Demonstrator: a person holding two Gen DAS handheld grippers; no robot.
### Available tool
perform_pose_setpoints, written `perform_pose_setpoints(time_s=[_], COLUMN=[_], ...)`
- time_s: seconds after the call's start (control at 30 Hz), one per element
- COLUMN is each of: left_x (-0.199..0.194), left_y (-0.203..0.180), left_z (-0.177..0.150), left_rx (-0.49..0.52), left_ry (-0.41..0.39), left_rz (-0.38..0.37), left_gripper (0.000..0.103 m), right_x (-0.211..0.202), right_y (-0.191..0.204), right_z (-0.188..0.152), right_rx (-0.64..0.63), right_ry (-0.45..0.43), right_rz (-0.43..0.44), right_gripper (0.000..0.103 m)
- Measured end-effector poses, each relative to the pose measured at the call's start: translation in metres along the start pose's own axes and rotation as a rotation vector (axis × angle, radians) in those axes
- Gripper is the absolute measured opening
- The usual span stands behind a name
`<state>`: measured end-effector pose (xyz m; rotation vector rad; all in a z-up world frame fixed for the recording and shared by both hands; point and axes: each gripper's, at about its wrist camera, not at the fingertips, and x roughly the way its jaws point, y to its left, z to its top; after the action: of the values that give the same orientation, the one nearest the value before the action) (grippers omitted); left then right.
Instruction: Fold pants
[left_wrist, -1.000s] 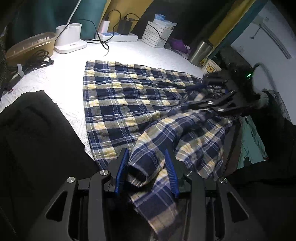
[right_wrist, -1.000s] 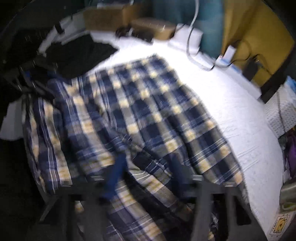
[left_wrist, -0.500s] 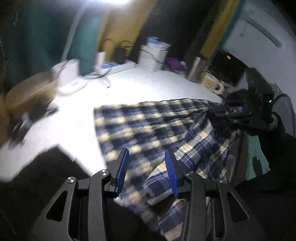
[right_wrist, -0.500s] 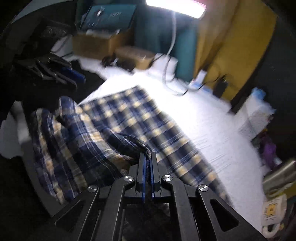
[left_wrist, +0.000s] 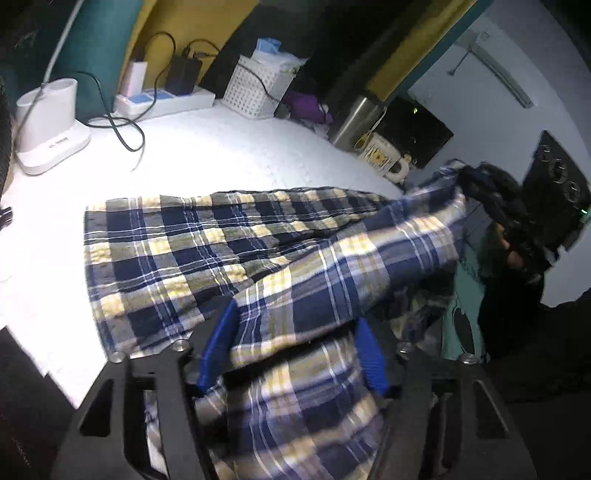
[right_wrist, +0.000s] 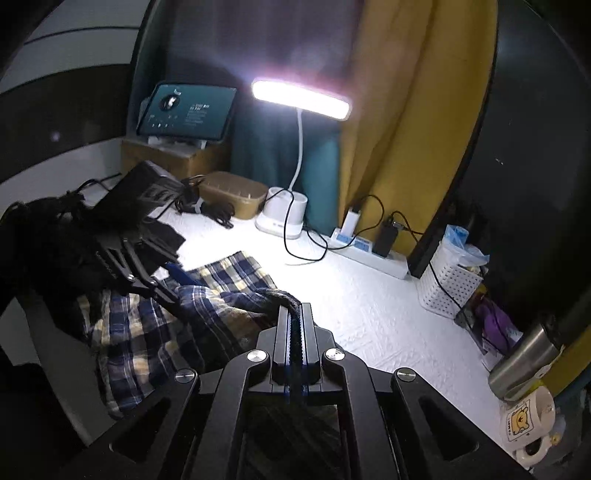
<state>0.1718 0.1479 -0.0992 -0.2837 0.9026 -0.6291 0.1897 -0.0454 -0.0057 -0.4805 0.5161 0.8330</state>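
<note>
Fingers of your left gripper (left_wrist: 295, 347) had just been opening with plaid pants (left_wrist: 207, 243) between them, while your right gripper (right_wrist: 295, 317) pinched and lifted the cloth's edge off the white table (left_wrist: 229, 147), so the fold was starting.

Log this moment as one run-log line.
step: lifting pants edge | left gripper: jaws just opening, cloth between | right gripper: shut on pants | table: leg flat
</note>
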Motion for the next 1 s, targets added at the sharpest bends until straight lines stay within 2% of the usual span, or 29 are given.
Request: perform_pose_setpoints(time_s=[0.1, 0.17, 0.27, 0.37, 0.4, 0.43, 0.47, 0.5, 0.6, 0.73, 0.9, 1.0], left_x=[-0.018, -0.021, -0.028, -0.041, -0.044, -0.046, -0.045, -0.045, -0.052, -0.054, -0.06, -0.063], left_y=[-0.005, -0.008, -0.02, -0.034, -0.039, -0.043, -0.046, -0.051, -0.068, -0.093, -0.085, -0.078], left_z=[-0.016, -0.031, -0.058, -0.078, -0.08, -0.083, -0.082, -0.084, -0.09, -0.112, -0.143, -0.145], left_rx=[-0.039, -0.084, -0.112, -0.138, -0.132, -0.126, -0.127, -0.119, -0.092, -0.069, -0.127, -0.173], left_ry=[-0.015, 0.015, 0.039, -0.008, -0.024, -0.045, -0.049, -0.059, -0.072, -0.01, 0.057, 0.084], left_rz=[0.076, 0.131, 0.271, 0.293, 0.303, 0.325, 0.334, 0.34, 0.342, 0.385, 0.41, 0.376], left_gripper=[0.061, 0.061, 0.061, 0.06, 0.043, 0.015, 0.005, 0.0, 0.0, 0.0, 0.0, 0.0], right_x=[0.018, 0.038, 0.058, 0.067, 0.067, 0.067, 0.067, 0.067, 0.068, 0.073, 0.092, 0.109], right_y=[-0.024, -0.037, -0.045, -0.04, -0.036, -0.034, -0.03, -0.029, -0.031, -0.045, -0.053, -0.05], right_z=[-0.003, -0.013, -0.031, -0.042, -0.044, -0.044, -0.044, -0.044, -0.042, -0.043, -0.04, -0.039], right_rx=[0.101, 0.141, 0.184, 0.194, 0.19, 0.186, 0.181, 0.178, 0.171, 0.182, 0.219, 0.228], right_ry=[0.039, 0.099, 0.158, 0.183, 0.184, 0.183, 0.183, 0.182, 0.186, 0.198, 0.209, 0.225], right_rz=[-0.033, -0.065, -0.05, -0.015, 0.002, 0.013, 0.027, 0.031, 0.021, 0.009, 0.024, 0.03], right_gripper=[0.003, 0.003, 0.003, 0.003, 0.003, 0.003, 0.003, 0.003, 0.003, 0.003, 0.003, 0.003])
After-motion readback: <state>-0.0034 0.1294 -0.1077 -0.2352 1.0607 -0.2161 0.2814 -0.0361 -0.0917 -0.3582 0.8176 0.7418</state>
